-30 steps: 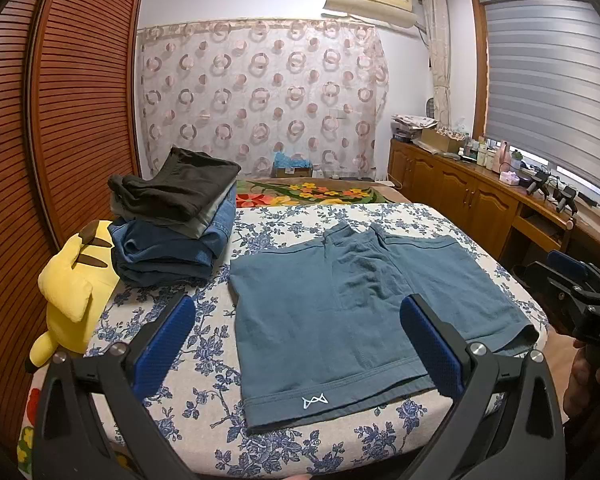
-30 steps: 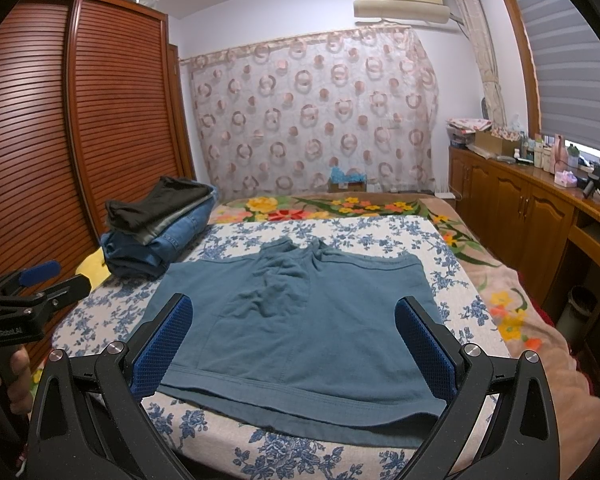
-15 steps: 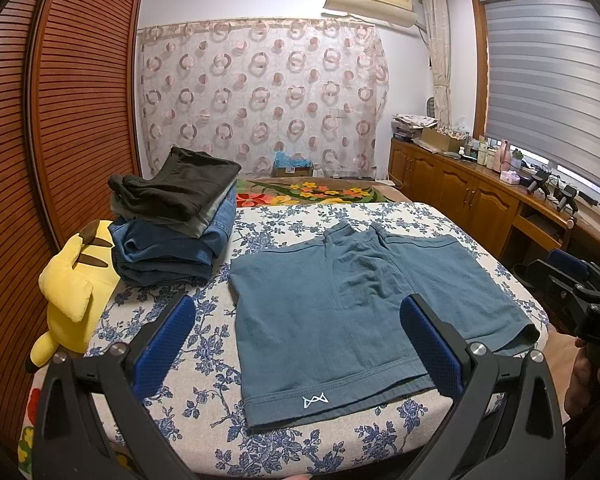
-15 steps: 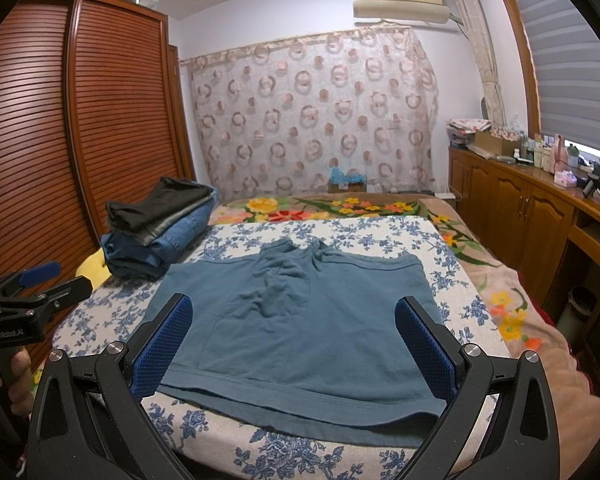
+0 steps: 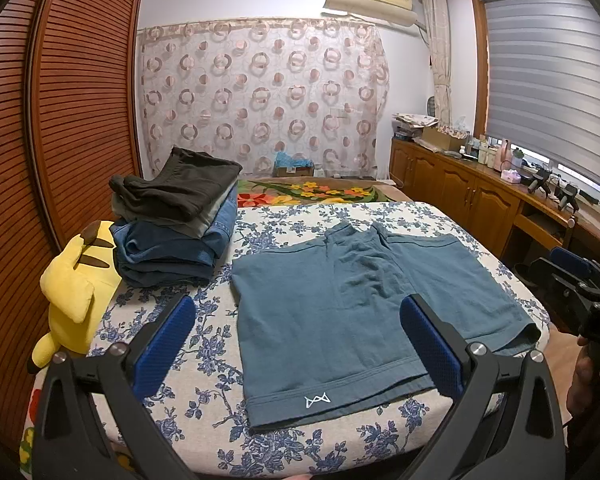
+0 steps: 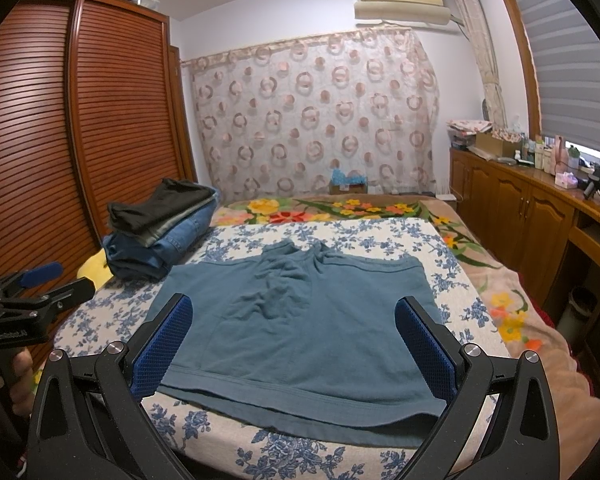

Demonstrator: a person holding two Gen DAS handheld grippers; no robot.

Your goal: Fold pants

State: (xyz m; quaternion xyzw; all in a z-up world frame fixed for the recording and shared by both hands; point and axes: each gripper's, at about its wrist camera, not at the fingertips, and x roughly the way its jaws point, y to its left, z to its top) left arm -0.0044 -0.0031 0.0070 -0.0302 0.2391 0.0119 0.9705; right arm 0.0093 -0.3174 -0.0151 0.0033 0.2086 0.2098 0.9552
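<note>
I hold the left tool point(image 5: 298, 344) and right tool point(image 6: 294, 342), both spread wide and empty, above the near edge of the bed point(image 5: 204, 344), where blue shorts point(image 5: 340, 312) lie flat ahead, waistband nearest, legs pointing far.

The bed point(image 5: 204, 364) is covered by a white sheet point(image 6: 384, 228) printed with blue flowers. A pair of teal shorts point(image 5: 340, 320) lies flat on this sheet, waistband at the near edge and legs pointing away. Left of the shorts and slightly farther back sits a stack of folded clothes point(image 5: 176, 228), dark pieces on top of denim ones, apart from the shorts. A yellow plush toy point(image 5: 74, 284) rests at the bed's left edge, just beside that stack. Beyond the shorts, a blanket with bright flowers point(image 6: 340, 206) covers the far end.
</note>
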